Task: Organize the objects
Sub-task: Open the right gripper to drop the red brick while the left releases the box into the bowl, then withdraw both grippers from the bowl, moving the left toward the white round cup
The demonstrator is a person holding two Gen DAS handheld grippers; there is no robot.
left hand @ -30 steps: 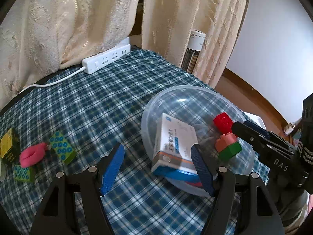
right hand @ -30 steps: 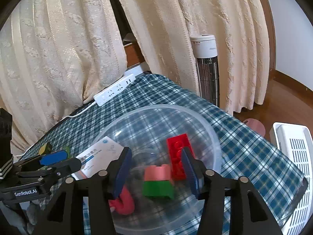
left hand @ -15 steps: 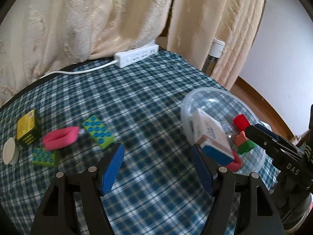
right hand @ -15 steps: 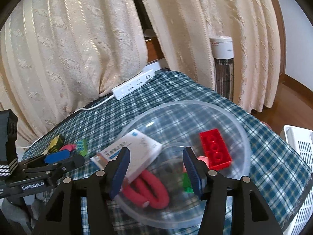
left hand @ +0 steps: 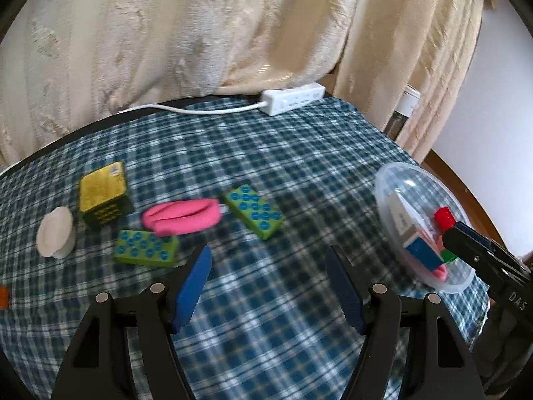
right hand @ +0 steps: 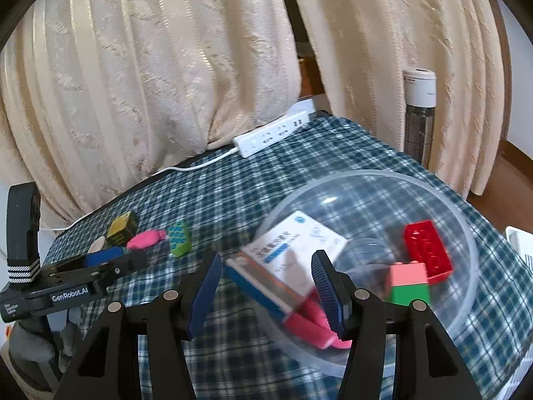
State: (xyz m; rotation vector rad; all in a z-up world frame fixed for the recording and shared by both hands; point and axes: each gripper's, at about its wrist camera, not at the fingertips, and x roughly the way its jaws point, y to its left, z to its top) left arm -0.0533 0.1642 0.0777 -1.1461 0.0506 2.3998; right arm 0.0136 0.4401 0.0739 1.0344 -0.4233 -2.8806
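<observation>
- The pink loop [left hand: 181,216] lies flat, long side pointing from 9 to 3 o'clock, between 2 green blocks [left hand: 253,211].
- The left gripper [left hand: 268,286] and right gripper [right hand: 266,291] are both spread apart, holding nothing.

soft daylight glows through the curtains [right hand: 150,76]; fisheye bends the edges, dark corners, slight motion blur throughout.

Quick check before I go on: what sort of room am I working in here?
Most likely a room in a home. Cream curtains hang behind a table under a blue checked cloth, a white power strip lies on it, and a tower heater or fan stands on the wooden floor.
</observation>
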